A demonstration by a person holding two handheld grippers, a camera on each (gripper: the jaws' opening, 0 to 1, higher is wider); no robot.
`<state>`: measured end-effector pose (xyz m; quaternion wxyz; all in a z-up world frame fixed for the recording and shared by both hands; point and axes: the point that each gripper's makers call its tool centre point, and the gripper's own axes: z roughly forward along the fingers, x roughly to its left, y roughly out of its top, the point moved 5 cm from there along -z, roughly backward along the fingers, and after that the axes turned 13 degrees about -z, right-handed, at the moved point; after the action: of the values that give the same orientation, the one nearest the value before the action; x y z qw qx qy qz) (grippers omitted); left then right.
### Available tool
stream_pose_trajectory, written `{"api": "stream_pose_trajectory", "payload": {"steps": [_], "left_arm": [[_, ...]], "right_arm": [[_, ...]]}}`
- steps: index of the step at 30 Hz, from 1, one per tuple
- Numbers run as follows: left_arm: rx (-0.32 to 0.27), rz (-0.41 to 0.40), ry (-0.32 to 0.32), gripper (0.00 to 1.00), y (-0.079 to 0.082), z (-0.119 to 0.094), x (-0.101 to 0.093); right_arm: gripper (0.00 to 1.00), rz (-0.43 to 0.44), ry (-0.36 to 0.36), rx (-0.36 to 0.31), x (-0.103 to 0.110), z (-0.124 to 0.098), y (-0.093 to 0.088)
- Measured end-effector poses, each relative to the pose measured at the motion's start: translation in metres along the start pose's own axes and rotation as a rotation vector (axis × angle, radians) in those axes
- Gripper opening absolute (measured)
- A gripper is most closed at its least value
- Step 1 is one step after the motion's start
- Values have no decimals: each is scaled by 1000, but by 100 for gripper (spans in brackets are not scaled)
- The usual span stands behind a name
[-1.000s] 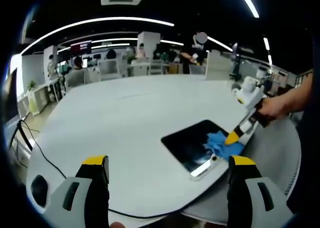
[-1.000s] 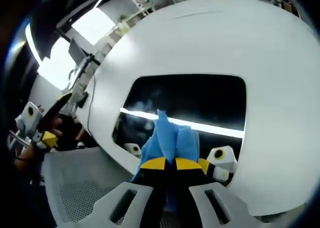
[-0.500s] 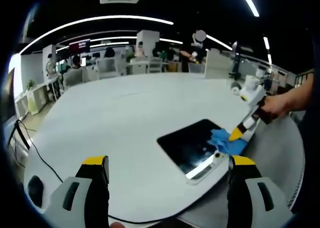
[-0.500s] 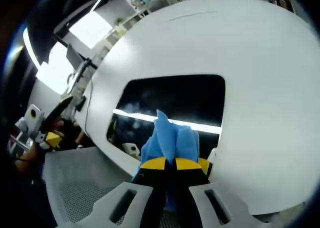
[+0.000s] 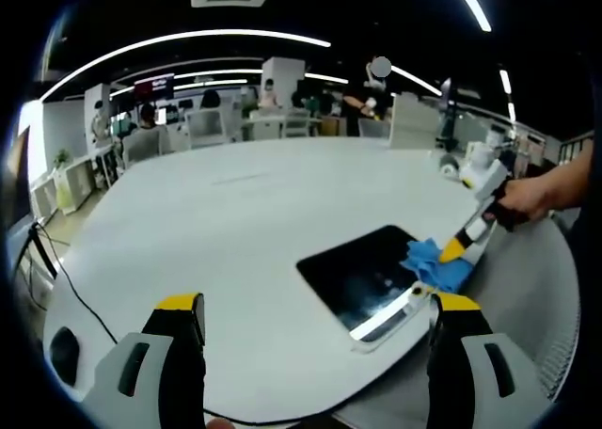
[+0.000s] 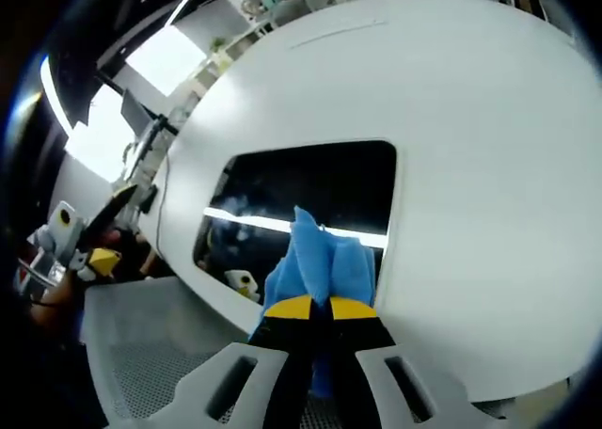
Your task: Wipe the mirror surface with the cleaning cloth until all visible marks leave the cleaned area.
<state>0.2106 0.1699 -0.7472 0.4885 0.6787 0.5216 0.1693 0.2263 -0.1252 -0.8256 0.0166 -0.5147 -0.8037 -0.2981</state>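
While pinched between the closed jaws of the right gripper (image 6: pixel 311 309), the blue cloth (image 6: pixel 320 260) lies on the near edge of the mirror (image 6: pixel 310 186). Left gripper (image 5: pixel 315 307): jaws spread, empty, above the white table (image 5: pixel 235 213). Far: office desks (image 5: pixel 216 123).

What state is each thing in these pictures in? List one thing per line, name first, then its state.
Mirror: lying flat on the table, faint smudges on its dark glass.
Cleaning cloth: bunched, pinched in the right hand-held gripper, resting at the mirror's near edge.
Right hand-held gripper: shut on the cloth.
Left hand-held gripper: open, holding nothing, above the table.
Table: white, bare around the mirror.
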Motion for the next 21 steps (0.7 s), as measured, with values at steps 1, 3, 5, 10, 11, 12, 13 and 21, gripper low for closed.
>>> {"api": "stream_pose_trajectory", "payload": {"steps": [1, 3, 5, 10, 11, 12, 13, 21], "left_arm": [[0, -2, 1, 100, 0, 0, 0], [-1, -4, 3, 100, -1, -1, 1], [-2, -5, 6, 100, -1, -3, 1], [-6, -10, 15, 100, -1, -6, 2], [-7, -10, 17, 100, -1, -6, 2], [-7, -10, 18, 100, -1, -6, 2], [-7, -12, 19, 100, -2, -6, 2], [-10, -23, 29, 100, -6, -9, 1]], "right_arm": [[0, 2, -4, 0, 0, 0, 1], [0, 0, -12, -3, -1, 2, 4], [0, 8, -18, -3, -3, 3, 7], [0, -2, -35, -8, -9, 5, 16], [0, -5, -40, -10, -12, 6, 20], [0, -5, -40, -10, -12, 6, 21], [0, -6, -41, -10, -14, 7, 22], [0, -45, -62, -9, -20, 11, 36]]}}
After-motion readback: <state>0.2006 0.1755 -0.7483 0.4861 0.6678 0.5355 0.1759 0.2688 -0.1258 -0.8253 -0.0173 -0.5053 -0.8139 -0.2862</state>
